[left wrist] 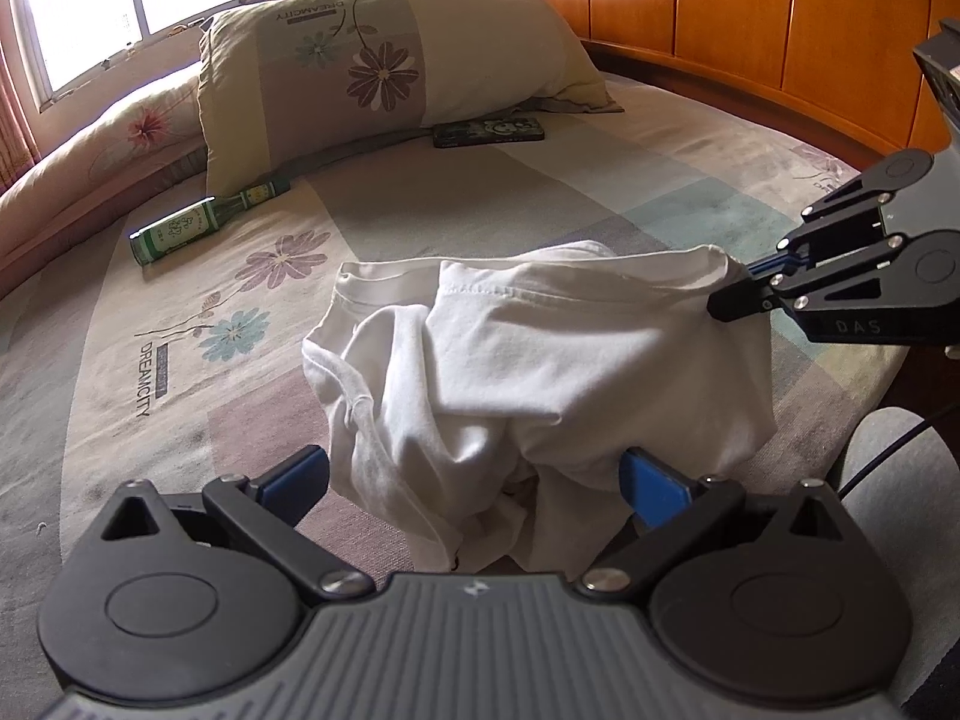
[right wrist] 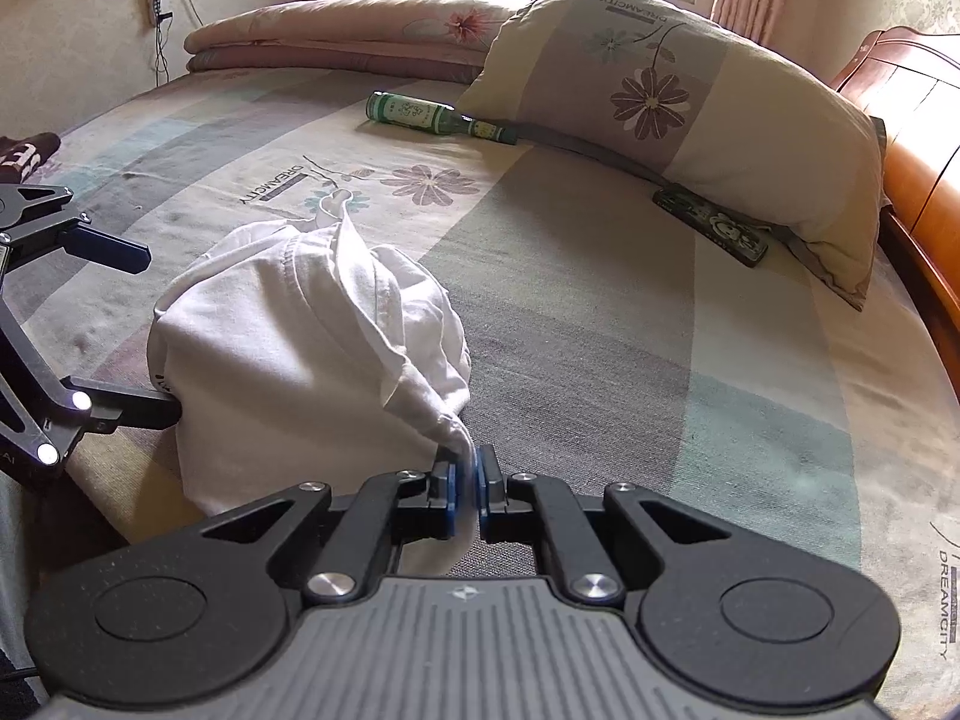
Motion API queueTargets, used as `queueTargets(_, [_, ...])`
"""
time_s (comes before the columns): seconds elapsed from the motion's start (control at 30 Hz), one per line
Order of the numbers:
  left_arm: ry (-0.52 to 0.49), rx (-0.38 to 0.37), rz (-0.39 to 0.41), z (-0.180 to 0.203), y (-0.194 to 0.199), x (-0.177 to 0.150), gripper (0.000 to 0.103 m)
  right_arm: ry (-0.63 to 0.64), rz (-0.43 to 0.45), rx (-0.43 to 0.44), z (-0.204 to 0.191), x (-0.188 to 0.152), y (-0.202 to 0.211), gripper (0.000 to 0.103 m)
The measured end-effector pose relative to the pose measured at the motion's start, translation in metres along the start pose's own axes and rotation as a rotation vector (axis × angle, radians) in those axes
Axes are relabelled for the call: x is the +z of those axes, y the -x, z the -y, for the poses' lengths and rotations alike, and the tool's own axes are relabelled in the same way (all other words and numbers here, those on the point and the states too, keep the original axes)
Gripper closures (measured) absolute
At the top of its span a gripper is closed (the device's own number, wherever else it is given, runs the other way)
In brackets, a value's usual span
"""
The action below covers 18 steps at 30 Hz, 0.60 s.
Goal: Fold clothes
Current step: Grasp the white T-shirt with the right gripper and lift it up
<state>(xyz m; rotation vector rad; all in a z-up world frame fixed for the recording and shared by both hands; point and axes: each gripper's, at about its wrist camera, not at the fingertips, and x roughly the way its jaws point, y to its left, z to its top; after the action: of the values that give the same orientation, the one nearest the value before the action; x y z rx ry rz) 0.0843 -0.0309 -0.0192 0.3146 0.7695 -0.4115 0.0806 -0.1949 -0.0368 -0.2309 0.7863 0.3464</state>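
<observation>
A crumpled white garment (left wrist: 510,360) lies bunched on the patterned bedsheet (left wrist: 180,360); it also shows in the right wrist view (right wrist: 288,348). My left gripper (left wrist: 474,480) is open, its blue pads on either side of the garment's near bulge, not pinching it. It also shows at the left of the right wrist view (right wrist: 156,330), one finger against the cloth. My right gripper (right wrist: 465,492) is shut on a corner of the garment and pulls it taut; in the left wrist view it (left wrist: 729,300) grips the cloth's right edge.
A green glass bottle (left wrist: 198,225) lies on the bed by a large floral pillow (left wrist: 384,72). A dark flat case (left wrist: 489,132) lies at the pillow's foot. A wooden headboard (left wrist: 750,18) curves behind. Folded quilts (right wrist: 336,30) lie at the far side. A dark cloth (right wrist: 24,153) lies at far left.
</observation>
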Motion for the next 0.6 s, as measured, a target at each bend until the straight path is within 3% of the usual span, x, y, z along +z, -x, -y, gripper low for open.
queueTargets(0.6, [0.002, -0.021, -0.009, -0.016, -0.002, 0.008, 0.001, 0.03, -0.049, 0.048, 0.024, 0.034, -0.028, 0.093])
